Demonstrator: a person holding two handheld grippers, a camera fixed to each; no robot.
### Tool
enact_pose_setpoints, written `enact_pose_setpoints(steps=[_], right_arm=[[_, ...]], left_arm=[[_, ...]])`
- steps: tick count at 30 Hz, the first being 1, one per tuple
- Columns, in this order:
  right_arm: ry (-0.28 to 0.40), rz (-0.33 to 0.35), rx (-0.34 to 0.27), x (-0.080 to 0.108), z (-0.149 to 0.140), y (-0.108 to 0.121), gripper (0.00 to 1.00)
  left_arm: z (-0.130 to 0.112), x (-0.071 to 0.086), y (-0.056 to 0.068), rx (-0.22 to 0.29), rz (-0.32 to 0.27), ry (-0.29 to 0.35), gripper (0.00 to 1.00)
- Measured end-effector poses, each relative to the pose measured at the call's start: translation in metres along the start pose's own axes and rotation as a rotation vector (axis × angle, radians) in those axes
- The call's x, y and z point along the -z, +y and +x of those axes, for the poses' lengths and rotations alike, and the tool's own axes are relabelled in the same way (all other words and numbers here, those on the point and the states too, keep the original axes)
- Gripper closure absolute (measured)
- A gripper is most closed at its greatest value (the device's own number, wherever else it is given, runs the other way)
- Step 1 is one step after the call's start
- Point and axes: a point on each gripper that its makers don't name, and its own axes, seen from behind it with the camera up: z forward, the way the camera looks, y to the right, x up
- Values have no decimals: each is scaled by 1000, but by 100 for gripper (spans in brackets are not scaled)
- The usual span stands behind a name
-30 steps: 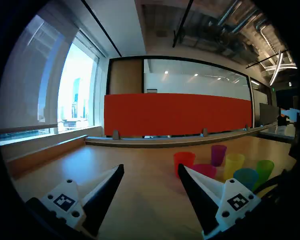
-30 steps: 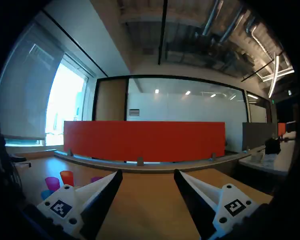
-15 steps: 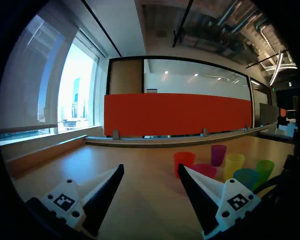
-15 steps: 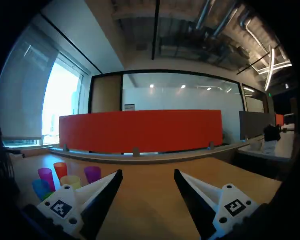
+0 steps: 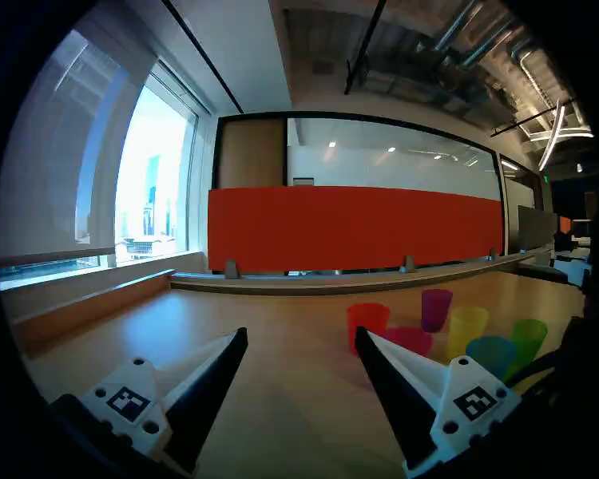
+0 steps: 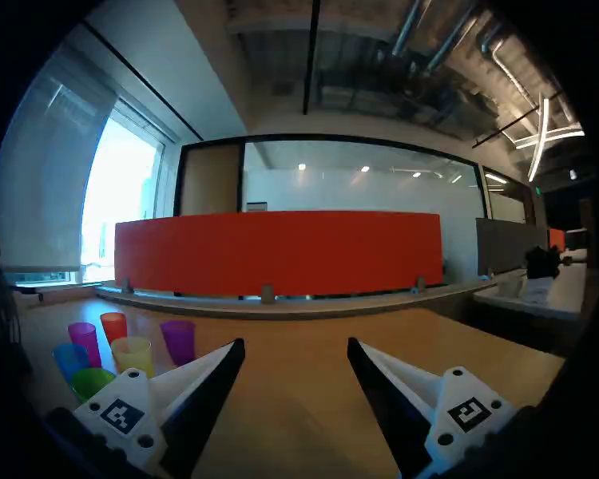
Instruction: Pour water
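Red cup (image 5: pixel 368 319), purple cup (image 5: pixel 436 307), yellow cup (image 5: pixel 467 327); orange divider (image 5: pixel 355 227).

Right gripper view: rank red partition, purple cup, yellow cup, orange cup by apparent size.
1. red partition, by far the largest.
2. purple cup and yellow cup look about alike, so I'm not ranking them.
3. orange cup looks smallest, but it stands farther back, so its true size is unsure.

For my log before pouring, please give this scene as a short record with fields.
surface: wooden table
cups: red cup, pink cup, purple cup, yellow cup, blue cup, green cup, grouped upright
left hand-held gripper: open, empty
right hand-held gripper: open, empty
behind: orange partition
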Motion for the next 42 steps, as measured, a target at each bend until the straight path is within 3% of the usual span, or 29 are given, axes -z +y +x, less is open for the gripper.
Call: enact_pose_setpoints(steps=[14, 42], right_arm=[[-52, -4, 16, -3, -14, -5, 1], [-55, -7, 15, -3, -16, -5, 1]], left_arm=[[0, 0, 0, 0, 0, 0, 0], [0, 0, -1, 0, 0, 0, 0]])
